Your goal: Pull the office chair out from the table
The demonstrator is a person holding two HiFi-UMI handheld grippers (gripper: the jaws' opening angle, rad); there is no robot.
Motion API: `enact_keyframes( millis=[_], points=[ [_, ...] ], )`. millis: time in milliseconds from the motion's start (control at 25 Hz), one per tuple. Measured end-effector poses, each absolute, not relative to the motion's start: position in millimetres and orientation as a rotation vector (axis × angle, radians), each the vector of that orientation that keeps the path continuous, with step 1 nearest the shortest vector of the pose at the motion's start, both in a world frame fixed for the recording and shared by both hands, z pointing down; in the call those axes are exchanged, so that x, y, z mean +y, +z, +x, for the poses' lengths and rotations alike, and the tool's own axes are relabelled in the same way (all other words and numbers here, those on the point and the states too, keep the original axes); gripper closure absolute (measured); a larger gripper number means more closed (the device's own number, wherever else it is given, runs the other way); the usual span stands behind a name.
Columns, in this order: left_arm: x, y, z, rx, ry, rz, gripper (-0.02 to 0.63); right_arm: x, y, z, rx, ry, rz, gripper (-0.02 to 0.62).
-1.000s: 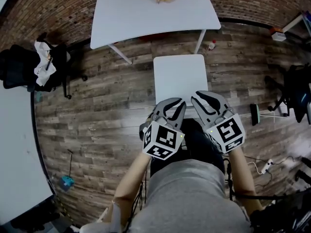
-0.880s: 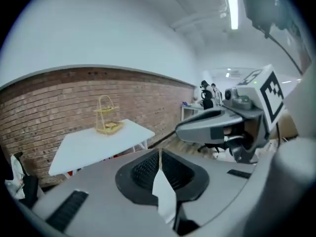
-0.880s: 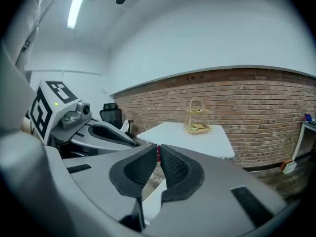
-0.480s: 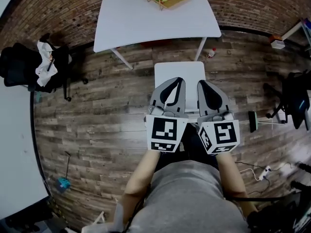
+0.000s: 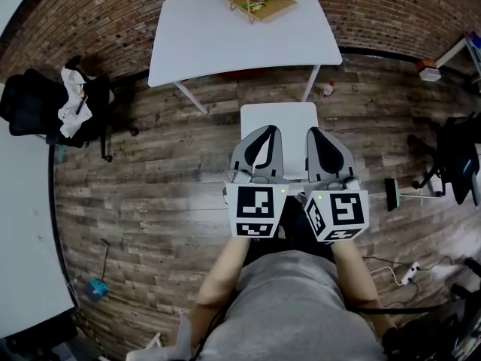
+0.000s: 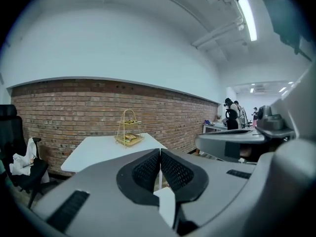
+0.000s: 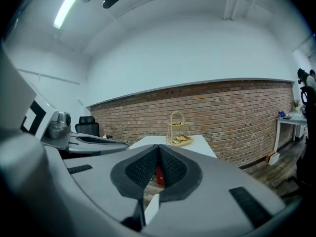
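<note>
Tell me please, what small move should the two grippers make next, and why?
Probably open both jaws. The left gripper and the right gripper are both shut on nothing, side by side over the near part of the white seat, which stands apart from the white table. Shut jaws cannot take hold of a chair.

Your head cam looks steeply down at the floor (image 5: pixel 150 179) from above you, table (image 5: pixel 225 36) at the top of frame, well off. Each gripper cam rides just behind its own jaws and faces level toward the brick wall (image 6: pixel 74 102). All three share the table and the basket (image 5: pixel 270 7) on it.
</note>
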State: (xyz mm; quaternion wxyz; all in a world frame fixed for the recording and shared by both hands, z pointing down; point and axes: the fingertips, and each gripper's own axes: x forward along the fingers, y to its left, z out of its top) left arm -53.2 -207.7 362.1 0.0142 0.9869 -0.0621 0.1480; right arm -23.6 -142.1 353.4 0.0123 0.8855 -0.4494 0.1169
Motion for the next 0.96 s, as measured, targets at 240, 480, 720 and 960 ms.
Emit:
enact_keyframes(
  millis=[240, 480, 720, 960],
  points=[
    [-204.7, 360.4, -51.0, -0.191, 0.465, 3.090, 0.591, -139.2, 353.2, -21.2, -1.405, 0.379, 2.776, 0.581],
    [-201.4, 358.7, -49.9, -0.184, 0.467, 3.093, 0.591, -137.8, 358.3, -21.0, -1.425, 0.426, 2.782, 0.581],
    [-201.0, 358.2, -49.9, -0.185, 0.470, 3.097, 0.591, -135.9, 358.1, -19.4, -1.421, 0.428, 2.784, 0.581],
    [-201.9, 361.0, -46.2, -0.172, 0.492, 3.081, 0.591, -135.8, 355.1, -14.3, -1.401, 0.418, 2.784, 0.581]
  ],
)
